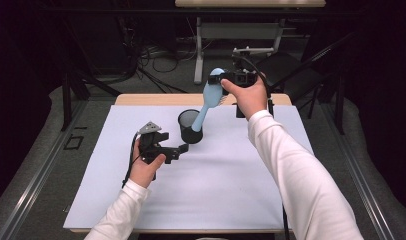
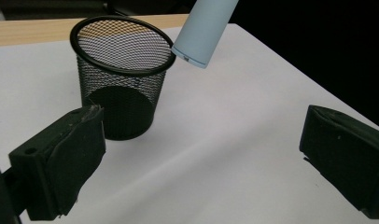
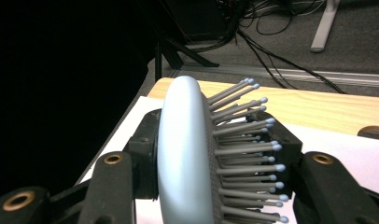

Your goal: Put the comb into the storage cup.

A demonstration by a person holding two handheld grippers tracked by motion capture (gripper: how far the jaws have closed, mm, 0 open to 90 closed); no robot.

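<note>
A light blue hairbrush [image 1: 207, 100] hangs tilted above the table, its head up and its handle end [image 2: 202, 35] just beside the rim of a black mesh cup [image 1: 191, 127]. My right gripper [image 1: 222, 80] is shut on the brush head [image 3: 187, 154], one pad on the smooth back and one on the grey bristles. The mesh cup [image 2: 121, 77] stands upright and looks empty. My left gripper [image 1: 183, 148] rests low on the white mat to the left of the cup, open, with nothing between its pads [image 2: 71, 158].
A white mat [image 1: 201, 185] covers most of the wooden table [image 1: 141, 99]. Beyond the far edge lie floor cables [image 1: 156, 60] and a white desk frame [image 1: 236, 35]. Dark stands flank the table on both sides.
</note>
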